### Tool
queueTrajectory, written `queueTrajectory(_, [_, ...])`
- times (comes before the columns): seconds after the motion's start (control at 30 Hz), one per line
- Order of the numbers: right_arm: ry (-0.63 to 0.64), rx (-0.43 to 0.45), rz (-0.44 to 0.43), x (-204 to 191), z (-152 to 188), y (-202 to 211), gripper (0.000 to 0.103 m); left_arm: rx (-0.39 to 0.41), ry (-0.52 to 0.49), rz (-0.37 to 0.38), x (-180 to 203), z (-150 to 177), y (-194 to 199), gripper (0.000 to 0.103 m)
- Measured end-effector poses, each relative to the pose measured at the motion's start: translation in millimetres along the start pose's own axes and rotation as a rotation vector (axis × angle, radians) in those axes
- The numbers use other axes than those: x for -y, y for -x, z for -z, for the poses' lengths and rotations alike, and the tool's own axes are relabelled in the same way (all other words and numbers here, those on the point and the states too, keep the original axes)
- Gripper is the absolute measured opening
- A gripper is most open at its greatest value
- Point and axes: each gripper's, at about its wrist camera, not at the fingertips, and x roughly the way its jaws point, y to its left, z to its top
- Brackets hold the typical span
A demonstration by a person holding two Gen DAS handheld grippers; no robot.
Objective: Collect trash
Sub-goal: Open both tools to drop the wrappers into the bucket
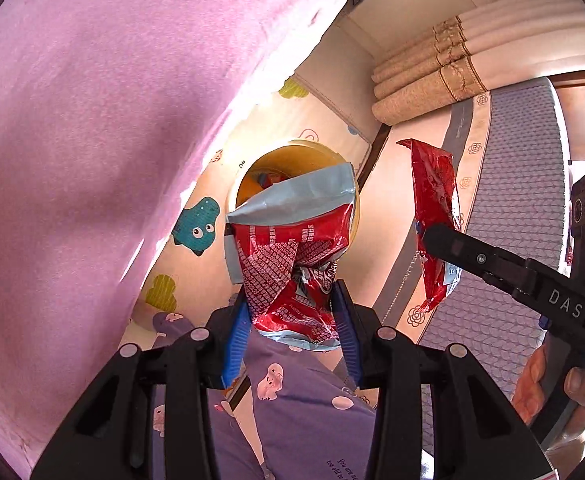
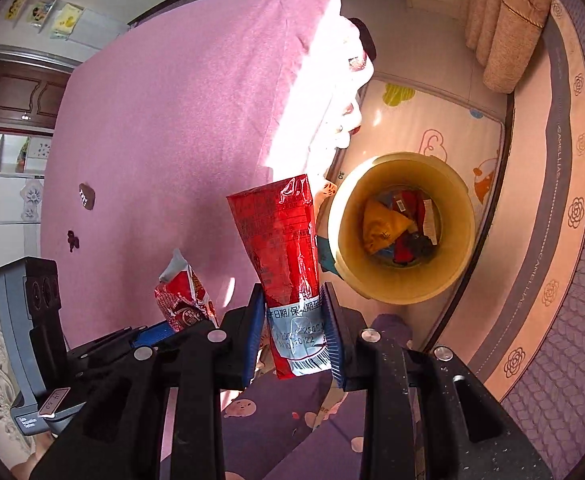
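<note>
Your left gripper pinched a crumpled wrapper; your right gripper pinched a long wrapper, upright in frame. The bin lay centre-right, nearer your right gripper.

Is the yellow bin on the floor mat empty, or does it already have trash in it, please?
Partly filled: the yellow bin holds several wrappers at its bottom, well below the rim.

— We see a glossy, crinkled foil wrapper, and another crumpled one.
— We'd call the bin smooth plastic, the pink sheet matt cloth, and the gripper pads ribbed.
</note>
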Motion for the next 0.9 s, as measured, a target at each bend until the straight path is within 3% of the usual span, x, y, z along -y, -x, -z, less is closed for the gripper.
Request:
queueTrajectory(0.3, [-0.095, 0.0, -0.007, 60, -14, 9, 0.03, -0.07, -0.062, -0.014, 56, -16, -36, 0.043])
queueTrajectory(0.33, [-0.103, -0.001, -0.009, 64, -15, 9, 0.03, -0.073, -0.065, -0.008, 61, -19, -38, 0.047])
queueTrajectory(0.4, [-0.129, 0.004, -0.012, 72, -16, 10, 0.04, -0.076, -0.077, -0.008, 67, -22, -39, 0.084])
queueTrajectory(0.43, [-0.14, 0.007, -0.01, 76, -17, 11, 0.042, -0.062, -0.089, -0.027, 71, -22, -38, 0.086])
queueTrajectory(0.63, [-0.174, 0.003, -0.007, 90, -19, 13, 0.042, -0.089, -0.125, -0.053, 82, -29, -47, 0.086])
queueTrajectory(0.9, [-0.158, 0.001, -0.011, 71, -18, 10, 0.042, -0.07, -0.107, -0.042, 70, -29, -36, 0.086])
